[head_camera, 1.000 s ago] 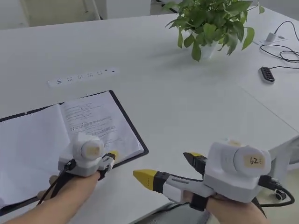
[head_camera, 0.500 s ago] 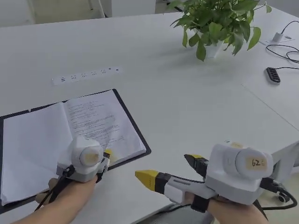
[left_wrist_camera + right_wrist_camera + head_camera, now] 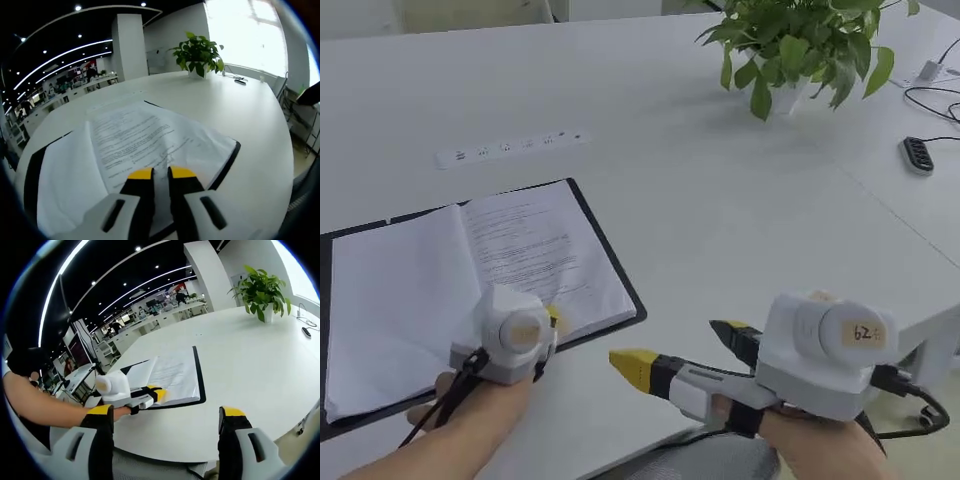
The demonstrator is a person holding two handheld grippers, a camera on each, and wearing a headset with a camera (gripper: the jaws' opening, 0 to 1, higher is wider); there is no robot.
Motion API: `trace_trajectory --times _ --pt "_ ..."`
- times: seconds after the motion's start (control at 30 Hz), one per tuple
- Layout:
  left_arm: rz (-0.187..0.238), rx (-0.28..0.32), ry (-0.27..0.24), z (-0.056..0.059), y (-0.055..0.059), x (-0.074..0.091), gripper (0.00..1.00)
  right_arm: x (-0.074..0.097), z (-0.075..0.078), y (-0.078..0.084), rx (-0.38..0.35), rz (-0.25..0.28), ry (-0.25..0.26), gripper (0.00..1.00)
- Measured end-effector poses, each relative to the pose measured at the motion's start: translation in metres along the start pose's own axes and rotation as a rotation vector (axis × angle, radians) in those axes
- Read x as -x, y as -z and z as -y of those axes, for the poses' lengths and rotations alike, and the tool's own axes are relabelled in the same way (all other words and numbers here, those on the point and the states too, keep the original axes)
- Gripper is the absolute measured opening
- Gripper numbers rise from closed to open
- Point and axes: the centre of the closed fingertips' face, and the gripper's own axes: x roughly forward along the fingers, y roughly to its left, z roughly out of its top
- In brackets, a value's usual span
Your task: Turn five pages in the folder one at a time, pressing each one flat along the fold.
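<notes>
Now, left gripper (image 3: 161, 173), yellow jaws narrow, over printed page (image 3: 145, 135) of black folder (image 3: 34, 175); right gripper (image 3: 165, 411), jaws wide.

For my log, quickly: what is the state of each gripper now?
Left gripper: jaws almost together over the printed page; grip cannot be told.
Right gripper: open, empty.

A wide white bench (image 3: 740, 230) holds an open black folder (image 3: 520, 250) at its near edge. Behind it lies a white power strip (image 3: 510, 150), with a potted plant (image 3: 800, 45) and a small black device (image 3: 918, 155) farther right.

Open-plan office; desk rows (image 3: 167, 306), ceiling light strips (image 3: 150, 282).
</notes>
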Motion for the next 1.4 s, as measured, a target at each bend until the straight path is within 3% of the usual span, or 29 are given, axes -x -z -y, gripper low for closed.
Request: trace_trajectory --times 0.23,0.4,0.47,0.77,1.2,1.4 --pt "-0.005 0.017 0.004 0.002 0.0 0.0 0.06 -0.032 0.009 -0.005 -0.023 -0.017 -0.028 0.72" --pt "-0.011 0.021 0.008 0.002 0.0 0.0 0.06 -0.056 0.019 -0.005 -0.012 -0.06 -0.045 0.6" --pt "-0.011 0.019 0.008 0.003 0.0 0.001 0.06 -0.067 0.022 -0.002 -0.049 -0.082 -0.058 0.57" --pt "-0.01 0.023 0.006 0.002 0.0 0.002 0.06 -0.108 0.032 0.014 -0.07 -0.146 -0.063 0.47" --pt "-0.012 0.026 0.004 0.002 -0.001 0.002 0.06 -0.131 0.046 0.021 -0.167 -0.165 -0.046 0.39" --pt "-0.014 0.031 0.004 0.002 -0.001 0.002 0.06 -0.131 0.054 0.022 -0.244 -0.147 -0.023 0.28"
